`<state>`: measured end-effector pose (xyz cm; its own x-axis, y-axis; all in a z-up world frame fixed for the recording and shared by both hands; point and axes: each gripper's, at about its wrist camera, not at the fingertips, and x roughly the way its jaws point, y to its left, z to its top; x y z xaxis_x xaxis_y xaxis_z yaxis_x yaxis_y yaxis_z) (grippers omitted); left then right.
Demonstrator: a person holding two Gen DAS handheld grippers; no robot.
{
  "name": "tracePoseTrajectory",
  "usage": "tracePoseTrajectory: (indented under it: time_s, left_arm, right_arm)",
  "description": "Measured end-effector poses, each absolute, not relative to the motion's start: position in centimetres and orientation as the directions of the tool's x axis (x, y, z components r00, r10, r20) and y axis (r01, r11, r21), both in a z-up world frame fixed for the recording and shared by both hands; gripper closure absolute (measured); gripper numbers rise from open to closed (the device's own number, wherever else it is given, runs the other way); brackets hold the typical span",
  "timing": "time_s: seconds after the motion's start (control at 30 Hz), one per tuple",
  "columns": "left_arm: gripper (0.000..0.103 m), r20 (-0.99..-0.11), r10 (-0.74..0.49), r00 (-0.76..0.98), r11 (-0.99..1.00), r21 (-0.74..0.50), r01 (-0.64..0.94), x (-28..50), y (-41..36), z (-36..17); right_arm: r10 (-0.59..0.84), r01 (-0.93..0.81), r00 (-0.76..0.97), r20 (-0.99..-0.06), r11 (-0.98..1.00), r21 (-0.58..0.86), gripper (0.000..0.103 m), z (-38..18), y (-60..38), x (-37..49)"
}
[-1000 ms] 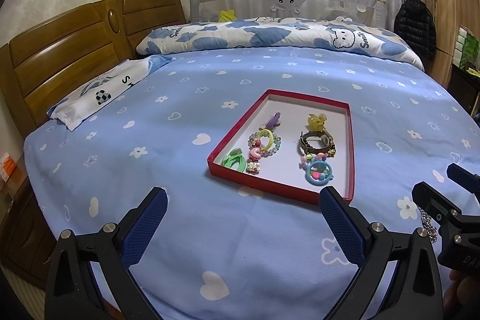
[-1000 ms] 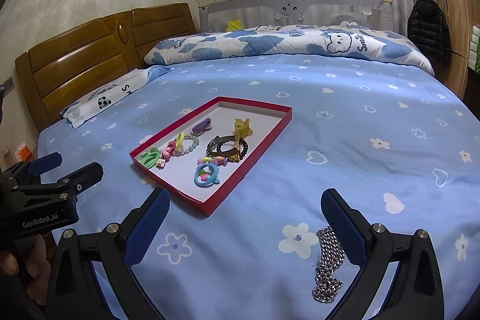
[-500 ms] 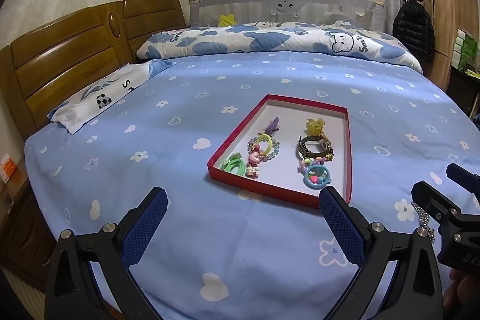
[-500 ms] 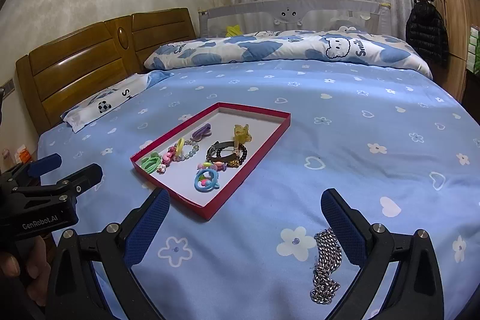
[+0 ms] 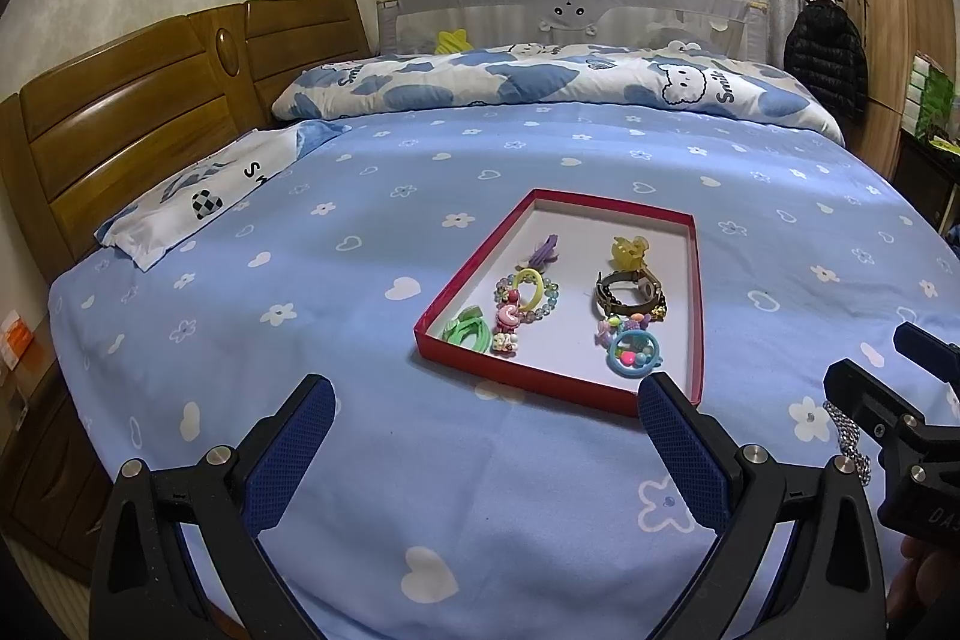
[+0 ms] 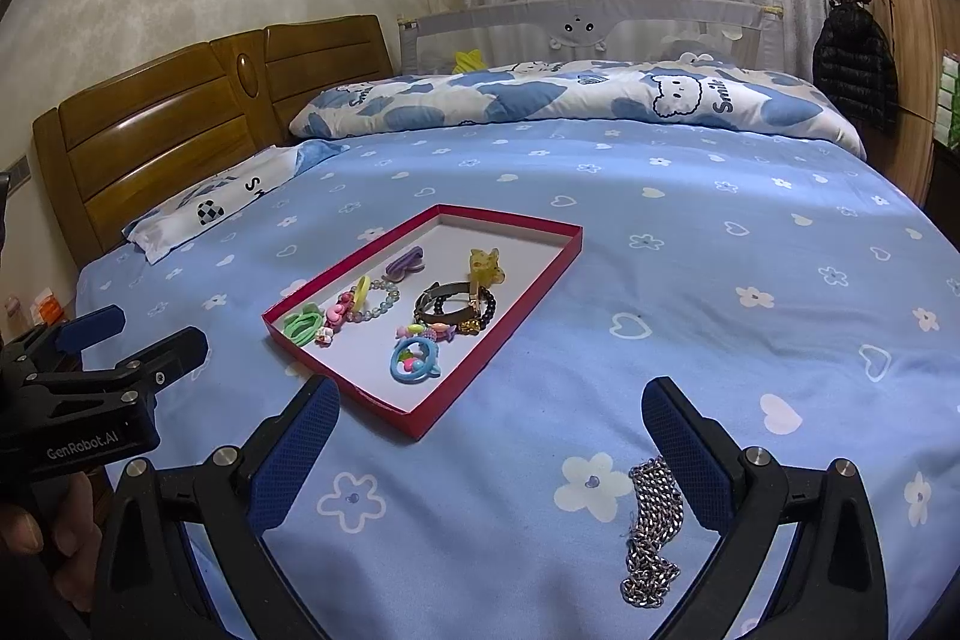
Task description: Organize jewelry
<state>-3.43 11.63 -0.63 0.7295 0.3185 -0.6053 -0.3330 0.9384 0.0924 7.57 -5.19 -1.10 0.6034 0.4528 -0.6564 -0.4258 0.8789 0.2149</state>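
Both grippers are held low over the blue bedsheet (image 6: 690, 232), jaws spread wide, nothing gripped. The left gripper (image 5: 486, 430) is aimed at the near edge of the red tray (image 5: 696, 292); the right gripper (image 6: 489, 430) is aimed at the sheet to the right of the tray.

Most jewelry is already laid in the tray: green hair ties (image 5: 465, 331), bead bracelet (image 5: 528, 295), purple clip (image 5: 543, 250), yellow clip (image 5: 629, 251), dark bracelets (image 5: 627, 295), blue ring toy (image 5: 635, 355). One piece is left out: the silver chain (image 6: 651, 526), bunched on the sheet just beside the right gripper's right finger (image 6: 684, 454), well apart from the tray.

Step in hand, as judged: the chain is to be picked up by the right gripper and moved into the tray.

To do it well:
- The gripper is to be shifted right so the chain lies between the pads, not under one.
- The thickest bunch is to be pinched, not a loose end; links are likely to slip.
- The sheet is soft, so fabric could be caught with the chain; a shallow pinch is advised.
- The chain is to be lifted clear of the rim and laid in the bare far part of the tray.
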Motion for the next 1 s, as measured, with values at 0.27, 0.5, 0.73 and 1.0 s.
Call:
tracePoseTrajectory:
  time_s: [0.27,0.5,0.73,1.0]
  left_arm:
    - [0.001,-0.605,0.318,0.73,0.939,0.093,-0.331,-3.44,11.61,-0.59]
    - [0.001,-0.607,0.315,0.73,0.94,0.092,-0.329,-3.41,11.56,-0.55]
    - [0.001,-0.601,0.308,0.738,0.943,0.092,-0.319,-3.39,11.43,-0.44]
    - [0.001,-0.596,0.308,0.741,0.945,0.099,-0.312,-3.47,11.51,-0.57]
  right_arm:
    - [0.453,-0.426,0.602,-0.658,0.879,0.215,0.001,-1.13,-5.17,7.58]
    - [0.453,-0.425,0.602,-0.657,0.879,0.215,0.001,-1.12,-5.15,7.58]
    - [0.453,-0.426,0.603,-0.656,0.879,0.216,0.001,-1.12,-5.17,7.58]
    - [0.453,-0.423,0.603,-0.657,0.879,0.219,0.001,-1.02,-5.1,7.54]
